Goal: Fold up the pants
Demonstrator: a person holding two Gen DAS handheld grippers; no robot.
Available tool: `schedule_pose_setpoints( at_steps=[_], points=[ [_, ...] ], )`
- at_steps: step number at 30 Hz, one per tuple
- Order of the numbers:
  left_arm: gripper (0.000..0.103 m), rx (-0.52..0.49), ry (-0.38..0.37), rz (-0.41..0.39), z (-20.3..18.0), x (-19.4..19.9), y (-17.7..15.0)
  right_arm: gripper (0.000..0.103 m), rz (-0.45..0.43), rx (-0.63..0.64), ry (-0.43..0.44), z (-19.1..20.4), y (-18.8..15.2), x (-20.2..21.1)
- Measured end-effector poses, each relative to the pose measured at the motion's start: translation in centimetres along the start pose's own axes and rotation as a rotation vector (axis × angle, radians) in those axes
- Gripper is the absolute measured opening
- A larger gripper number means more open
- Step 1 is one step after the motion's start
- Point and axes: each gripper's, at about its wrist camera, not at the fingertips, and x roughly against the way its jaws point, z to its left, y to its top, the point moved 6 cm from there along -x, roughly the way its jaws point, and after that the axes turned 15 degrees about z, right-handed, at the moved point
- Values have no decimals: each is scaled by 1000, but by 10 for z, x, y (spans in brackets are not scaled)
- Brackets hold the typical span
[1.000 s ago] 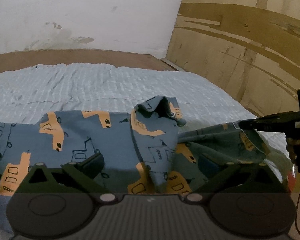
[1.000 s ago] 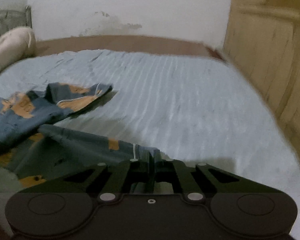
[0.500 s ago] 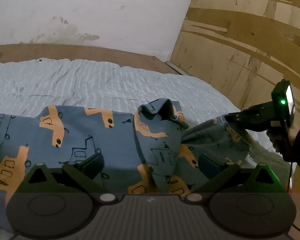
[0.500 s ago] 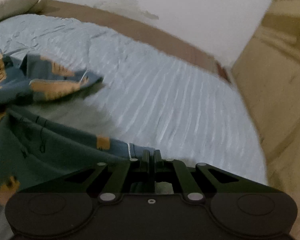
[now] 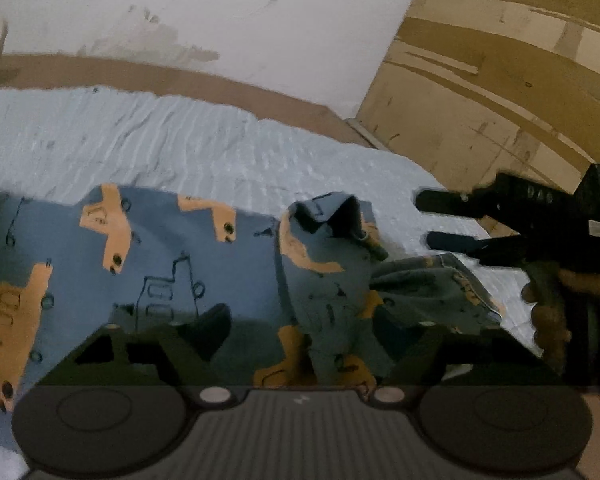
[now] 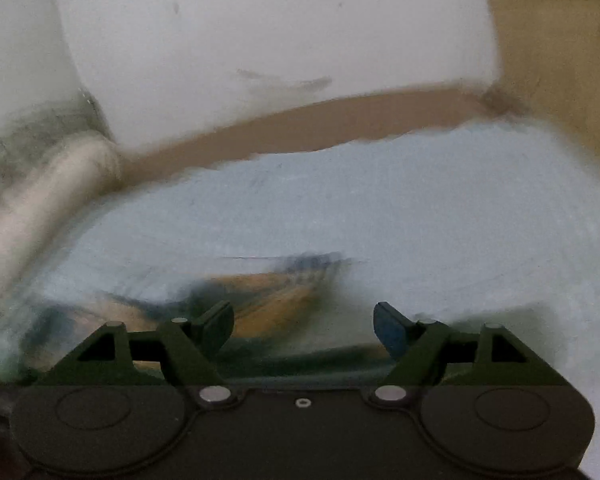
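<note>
Here, a light-blue quilted bed (image 5: 188, 140) carries blue pants (image 5: 172, 256) printed with orange vehicles, partly bunched. The left hand-held gripper (image 5: 300, 328) stands spread wide, fabric draped between its fingers. The right hand-held gripper (image 6: 304, 320) is open, empty, just above the pants.

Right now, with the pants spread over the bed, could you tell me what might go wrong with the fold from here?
1. The blue pants with orange truck prints have a bunched ridge of fabric in the middle; folding over it could trap a lump.
2. The right gripper is open and holds nothing, so the rumpled leg end below it lies loose and may stay crooked.
3. The right wrist view is motion-blurred, so a regrasp could miss the hem.
</note>
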Motion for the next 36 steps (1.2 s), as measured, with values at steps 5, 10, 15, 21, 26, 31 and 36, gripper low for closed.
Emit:
schedule_pose_setpoints(
  at_steps=[5, 10, 15, 21, 26, 31, 36],
  points=[
    [30, 29, -23, 46, 2, -8, -4, 73, 39, -229, 250, 17, -2, -46],
    [0, 23, -33, 71, -3, -10, -4, 73, -22, -473, 281, 3, 6, -73],
    [0, -74, -54, 25, -24, 3, -4, 71, -96, -563, 213, -18, 18, -63],
    [0, -220, 6, -5, -53, 7, -9, 11, -105, -626, 60, -46, 31, -52],
    [0, -300, 77, -5, -72, 8, -10, 0, -161, -386, -17, -36, 38, -6],
    [0, -376, 85, -24, -85, 12, -14, 0, -293, -36, -136, -5, 30, 56],
    [0, -486, 157, 42, -93, -12, -36, 0, -257, -26, -306, -37, -23, 62]
  ],
)
